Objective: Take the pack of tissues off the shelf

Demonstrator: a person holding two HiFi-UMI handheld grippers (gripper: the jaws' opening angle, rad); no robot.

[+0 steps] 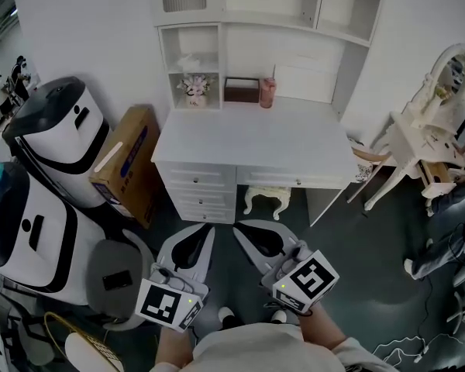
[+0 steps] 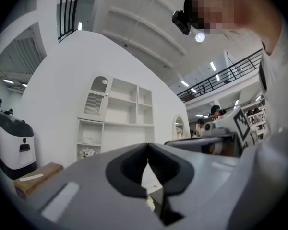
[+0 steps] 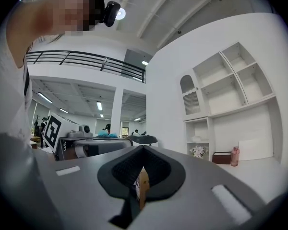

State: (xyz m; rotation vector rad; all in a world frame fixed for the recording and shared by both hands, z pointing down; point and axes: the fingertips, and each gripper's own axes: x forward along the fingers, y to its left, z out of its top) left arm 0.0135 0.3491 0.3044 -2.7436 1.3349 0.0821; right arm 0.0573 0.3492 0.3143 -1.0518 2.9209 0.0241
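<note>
Nearest the lens, low in the head view, the left gripper (image 1: pixel 203 229) and the right gripper (image 1: pixel 243 228) are held side by side and close together, each carrying its marker cube at the near end. Both point away toward a white desk (image 1: pixel 252 142). The left gripper's own view shows its jaws closed tip to tip with nothing between them. The right gripper's view shows the same: jaws brought together and empty, with only distant background visible through the small gap behind the tips.

A white hutch (image 1: pixel 294 22) stands along the desk's far edge. Its left cubby is divided by a shelf (image 1: pixel 192 74), and the pack of tissues (image 1: pixel 187 62), a pale bundle, lies on that shelf, well apart from both grippers. Directly below it, on the desk top, stands a small pot of flowers (image 1: pixel 195 87). To the right of the flowers are a dark brown box (image 1: pixel 242 90) and then a pink bottle (image 1: pixel 267 93), just beside each other.

A white stool (image 1: pixel 267 200) sits under the desk. A cardboard box (image 1: pixel 128 161) leans on the desk's left side, with two white-and-black machines (image 1: pixel 50 130) farther left. An ornate white stand (image 1: pixel 426 142) occupies the right.
</note>
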